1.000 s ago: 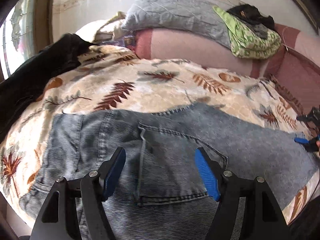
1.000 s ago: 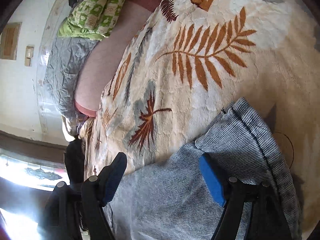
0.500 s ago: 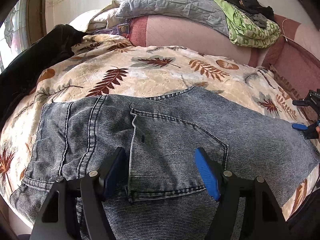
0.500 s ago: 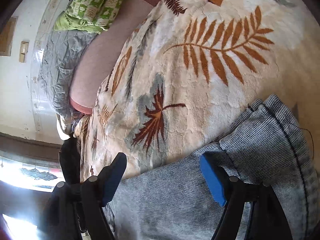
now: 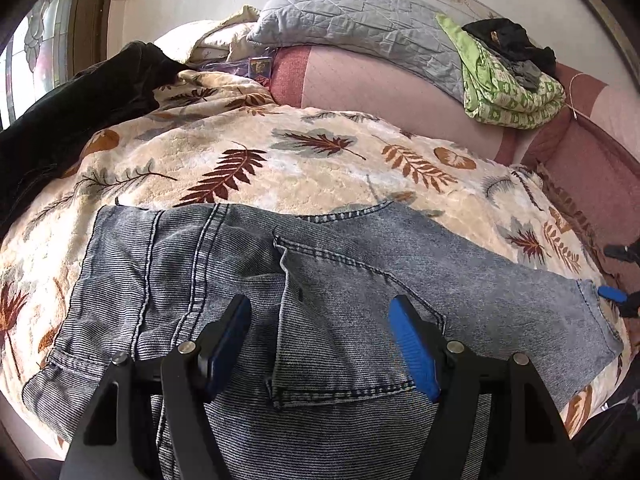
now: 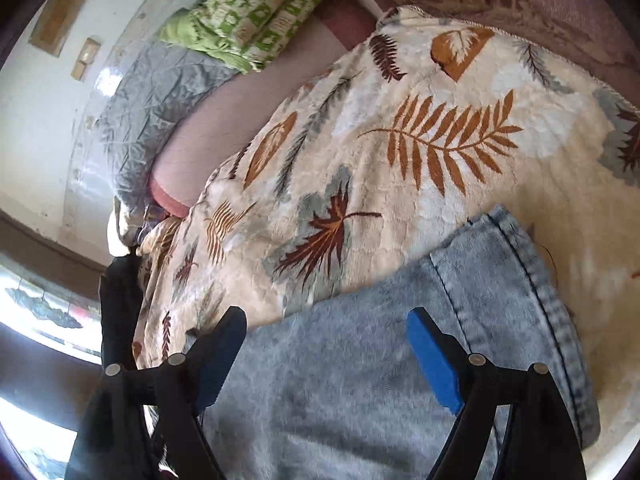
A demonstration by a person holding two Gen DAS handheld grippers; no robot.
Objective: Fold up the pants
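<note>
Grey-blue denim pants (image 5: 340, 280) lie flat on a leaf-patterned blanket (image 5: 280, 160), waist at the left, leg running right. My left gripper (image 5: 320, 344) is open, just above the back pocket (image 5: 352, 344), with nothing between the pads. In the right wrist view my right gripper (image 6: 324, 356) is open over the leg end of the pants (image 6: 400, 360), near the hem (image 6: 532, 292), and empty. Its blue tip (image 5: 610, 293) shows at the far right of the left wrist view.
A dark garment (image 5: 72, 120) lies at the blanket's left edge. A grey quilted pillow (image 5: 360, 28) and a green patterned cloth (image 5: 508, 92) rest on the pink bolster (image 5: 380, 88) at the back. A window (image 6: 44, 312) is on the left.
Both grippers have shifted over the pants. The left view now takes in more of the waist and pocket. The right gripper has moved further over the leg, with the hem now in fuller view.
</note>
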